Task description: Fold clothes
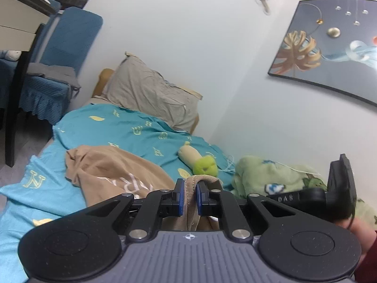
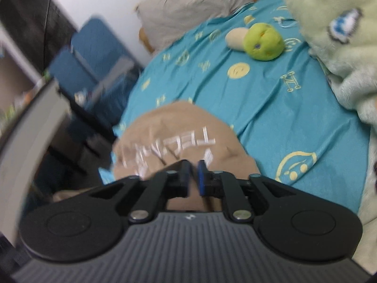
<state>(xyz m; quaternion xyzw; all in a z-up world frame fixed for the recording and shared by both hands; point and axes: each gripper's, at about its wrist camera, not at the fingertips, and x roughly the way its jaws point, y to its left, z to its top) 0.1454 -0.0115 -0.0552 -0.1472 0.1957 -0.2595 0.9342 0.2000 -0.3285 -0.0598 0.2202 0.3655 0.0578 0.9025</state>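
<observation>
Left claw: my left claw (image 1: 189, 193) is squeezed tight on a stitched edge of the shirt (image 1: 113, 167), and the cloth sticks up between the blue pads (image 1: 180, 197).
Right claw: my right claw (image 2: 193, 176) has its fingers nearly together with only a thin gap. It sits right over the shirt (image 2: 174, 132), but I cannot tell if cloth is pinched in there (this view is blurry).
Shirt: it is tan with white letters. It lies bunched up on the bed, on the near part of the sheet (image 1: 132, 127).
Sheet: it is blue-green with yellow letters and smiley faces.
Toy: a small green and cream toy (image 2: 259, 40) lies on the sheet, past the shirt and apart from it.
Blanket: a fluffy pale green blanket (image 2: 334, 35) is heaped beside the toy.
Pillow: a grey pillow (image 1: 150, 94) leans at the far end of the bed.
</observation>
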